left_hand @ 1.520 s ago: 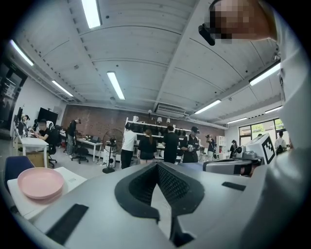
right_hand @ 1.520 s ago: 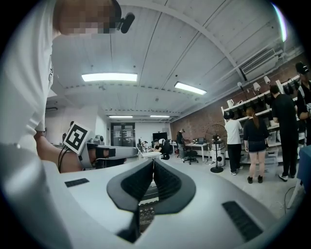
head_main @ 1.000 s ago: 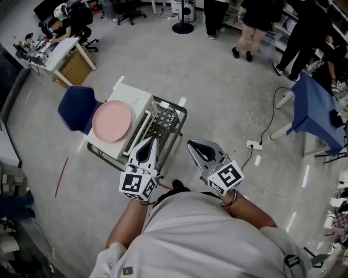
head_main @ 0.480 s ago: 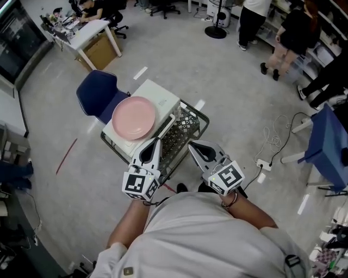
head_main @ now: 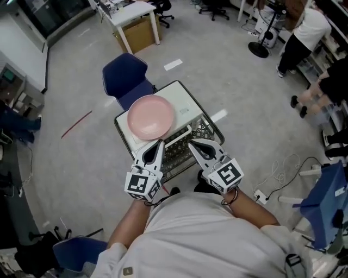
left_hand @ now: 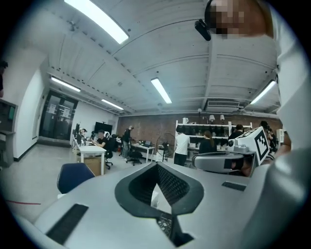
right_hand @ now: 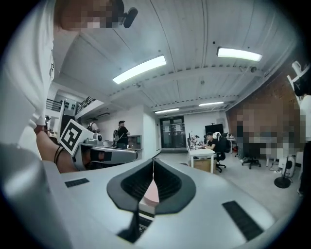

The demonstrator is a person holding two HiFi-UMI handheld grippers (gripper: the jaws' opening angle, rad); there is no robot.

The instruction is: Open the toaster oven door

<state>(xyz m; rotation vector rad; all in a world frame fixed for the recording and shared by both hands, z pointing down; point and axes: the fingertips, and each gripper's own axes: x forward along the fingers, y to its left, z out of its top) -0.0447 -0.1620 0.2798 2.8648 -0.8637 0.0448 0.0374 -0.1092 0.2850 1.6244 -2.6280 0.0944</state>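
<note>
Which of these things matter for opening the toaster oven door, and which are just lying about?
For the job:
- white toaster oven
- what looks like its front handle bar
- left gripper and right gripper, both shut and empty

Lying about:
- pink plate on the oven's top
- wire cart holding the oven
- blue chair
- cardboard box under the table

At frame centre you see one pink plate [head_main: 150, 117], one toaster oven [head_main: 185, 101] and one wire cart [head_main: 215, 126]; below, two grippers: left gripper [head_main: 159, 143], right gripper [head_main: 191, 143]; two blue chairs: upper chair [head_main: 124, 76], lower-left chair [head_main: 76, 254].
</note>
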